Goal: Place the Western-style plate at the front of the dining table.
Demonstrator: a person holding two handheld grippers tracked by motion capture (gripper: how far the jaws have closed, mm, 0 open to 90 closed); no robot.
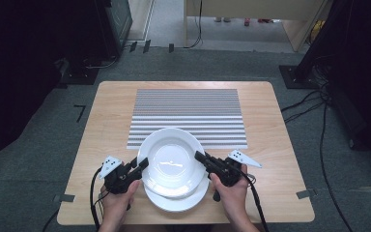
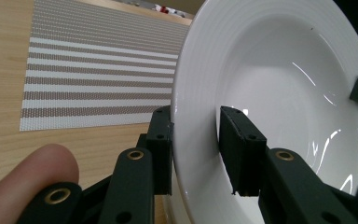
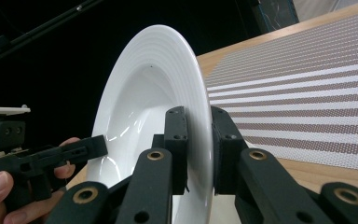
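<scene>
Now left hand-held gripper [image 1: 142, 163] clamped on upper white plate [image 1: 174, 162] rim, right hand-held gripper [image 1: 200, 157] clamped opposite

Two white plates [image 1: 173, 162], one striped placemat [image 1: 188, 106], two grippers [image 1: 142, 164].

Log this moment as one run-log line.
left tool: shut on upper plate | right tool: shut on upper plate | upper plate: over lower plate

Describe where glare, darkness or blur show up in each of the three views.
High view: a bright glint streaks the white deep plate, and the surroundings are dark. Left gripper view: curved highlights on the plate, with a blurred fingertip. Right gripper view: black background.
</scene>
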